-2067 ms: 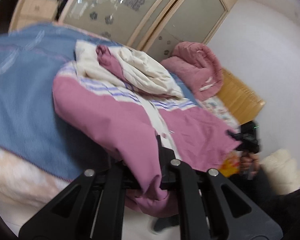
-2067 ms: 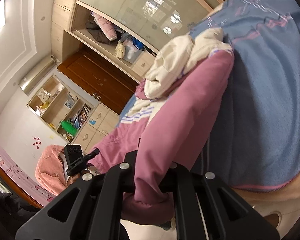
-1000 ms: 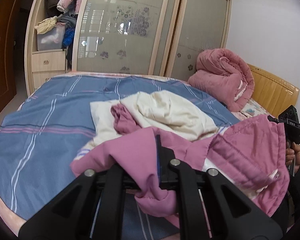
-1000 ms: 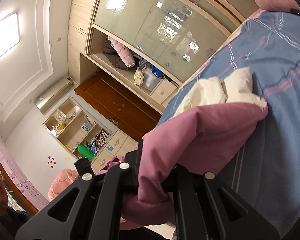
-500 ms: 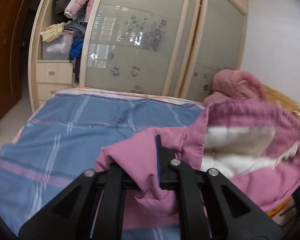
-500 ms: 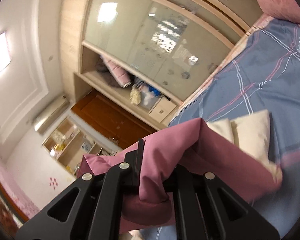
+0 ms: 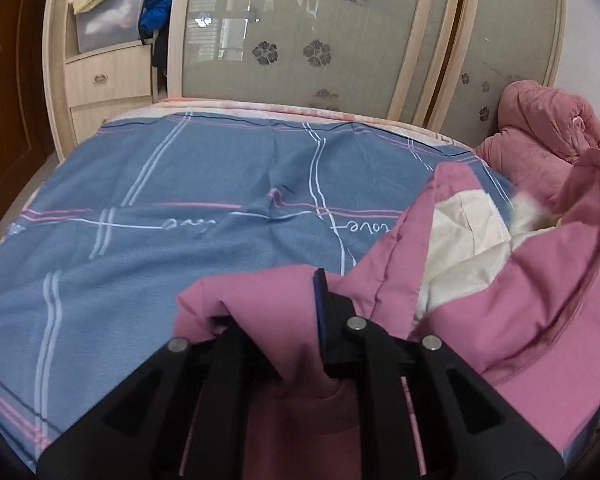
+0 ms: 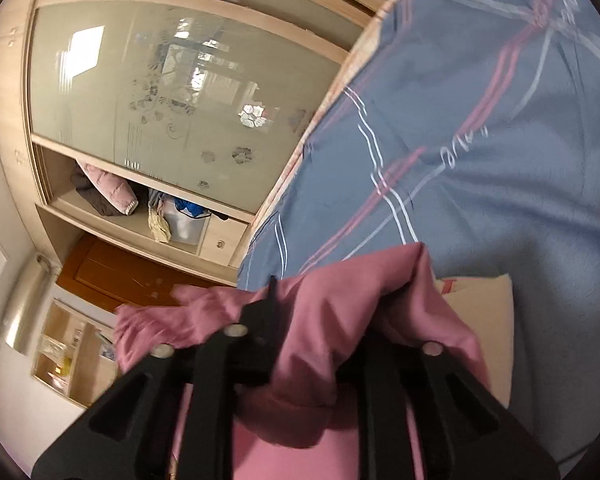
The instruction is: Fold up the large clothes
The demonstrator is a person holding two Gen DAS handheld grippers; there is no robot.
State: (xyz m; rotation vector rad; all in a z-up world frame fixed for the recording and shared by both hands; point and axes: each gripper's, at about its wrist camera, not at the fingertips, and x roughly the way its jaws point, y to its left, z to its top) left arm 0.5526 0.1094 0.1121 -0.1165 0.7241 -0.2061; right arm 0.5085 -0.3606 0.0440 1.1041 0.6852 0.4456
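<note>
Nearest the cameras, the left gripper (image 7: pixel 296 320) has its fingers starting to part, pink jacket (image 7: pixel 500 320) between them; the right gripper (image 8: pixel 336 320) has let its hem go slack (cloth draped between spread fingers). Beyond lies the blue bed cover (image 7: pixel 180 200). Farther off, a clear storage box (image 7: pixel 108 20) on the wardrobe shelf holds bundled clothes.

pink jacket (image 8: pixel 340 320) btwn parted jaws

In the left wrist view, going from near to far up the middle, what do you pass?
left gripper → pink jacket → blue plaid bedcover → frosted wardrobe door
</note>
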